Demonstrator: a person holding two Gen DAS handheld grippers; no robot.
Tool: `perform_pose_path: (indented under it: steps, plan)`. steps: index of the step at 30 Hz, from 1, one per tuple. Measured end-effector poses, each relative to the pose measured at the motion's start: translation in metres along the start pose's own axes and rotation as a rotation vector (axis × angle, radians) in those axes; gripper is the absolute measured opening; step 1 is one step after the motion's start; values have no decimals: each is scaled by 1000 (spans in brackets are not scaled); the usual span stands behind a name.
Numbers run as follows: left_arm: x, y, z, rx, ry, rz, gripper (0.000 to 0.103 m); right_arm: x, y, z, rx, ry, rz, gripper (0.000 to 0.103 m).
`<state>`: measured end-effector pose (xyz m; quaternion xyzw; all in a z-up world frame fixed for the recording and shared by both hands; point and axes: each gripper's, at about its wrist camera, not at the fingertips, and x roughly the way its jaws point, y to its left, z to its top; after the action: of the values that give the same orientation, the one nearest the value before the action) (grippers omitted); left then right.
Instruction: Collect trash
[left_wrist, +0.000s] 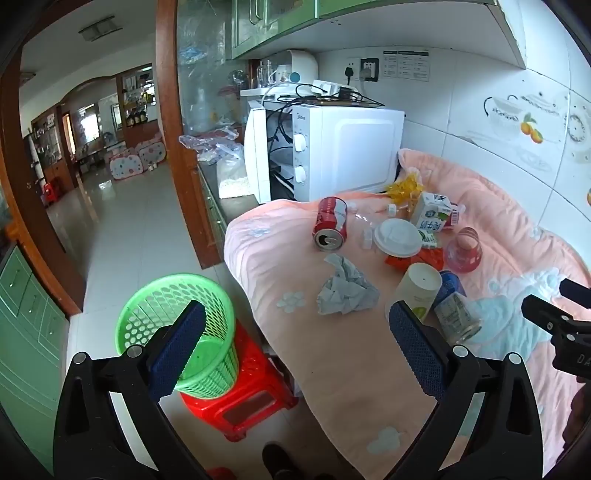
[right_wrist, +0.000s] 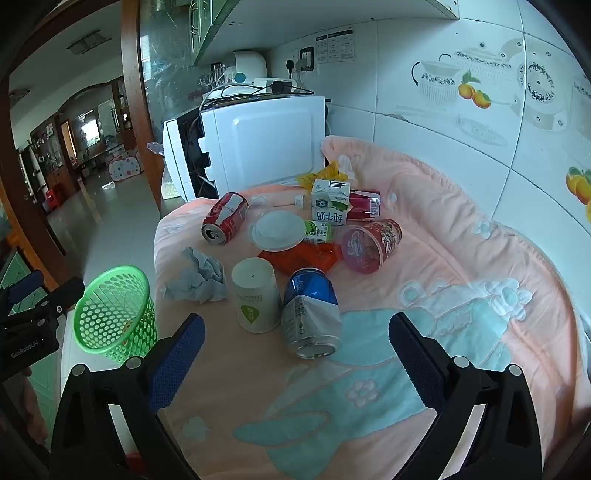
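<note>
Trash lies on a pink blanket (left_wrist: 332, 369) over the counter: a red cola can (left_wrist: 330, 225) on its side, crumpled grey paper (left_wrist: 345, 288), an upturned white paper cup (left_wrist: 419, 290), a dented blue can (right_wrist: 310, 308), a white lid (right_wrist: 279, 230), a milk carton (right_wrist: 330, 206) and a red plastic cup (right_wrist: 369, 240). A green mesh basket (left_wrist: 177, 328) stands on a red stool (left_wrist: 243, 398) left of the counter. My left gripper (left_wrist: 295, 314) hovers open near the counter's edge, short of the paper. My right gripper (right_wrist: 295, 325) is open, with the blue can just ahead.
A white microwave (left_wrist: 325, 151) with cables on top stands behind the trash. A tiled wall (right_wrist: 461, 147) runs along the right. Orange and yellow wrappers lie among the pile. Tiled floor (left_wrist: 129, 229) opens to the left toward another room.
</note>
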<state>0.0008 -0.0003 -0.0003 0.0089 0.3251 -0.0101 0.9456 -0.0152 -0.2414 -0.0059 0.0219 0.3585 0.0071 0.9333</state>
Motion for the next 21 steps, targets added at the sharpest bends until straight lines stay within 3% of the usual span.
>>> perform_pose_path:
  steps: [21]
  plan:
    - [10,12,-5,-78,48,-34,98,1,2,-5,-4,9,-2,97]
